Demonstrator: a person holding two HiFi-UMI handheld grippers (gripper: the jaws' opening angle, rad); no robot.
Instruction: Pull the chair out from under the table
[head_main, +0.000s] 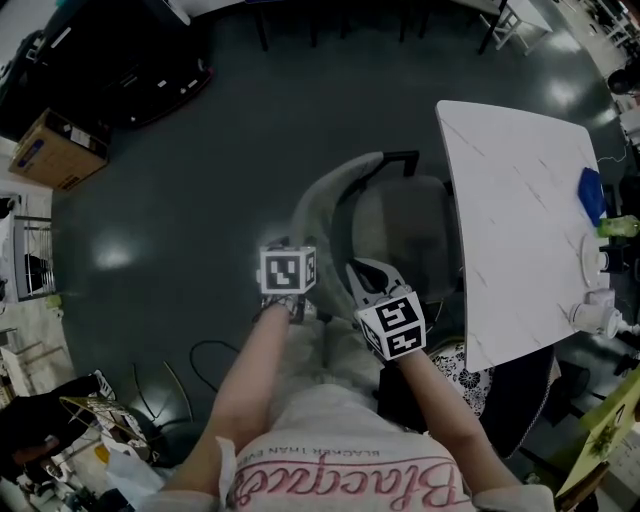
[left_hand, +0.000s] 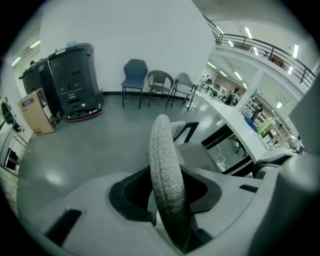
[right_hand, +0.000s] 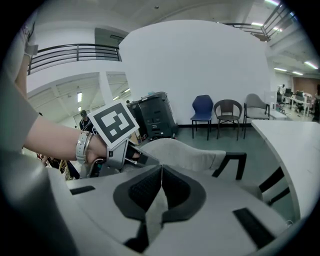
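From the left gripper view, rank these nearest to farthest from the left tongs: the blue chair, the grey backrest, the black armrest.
1. The grey backrest, right between the left tongs.
2. The black armrest, just beyond the backrest, slightly right.
3. The blue chair, far off against the back wall, left of centre.
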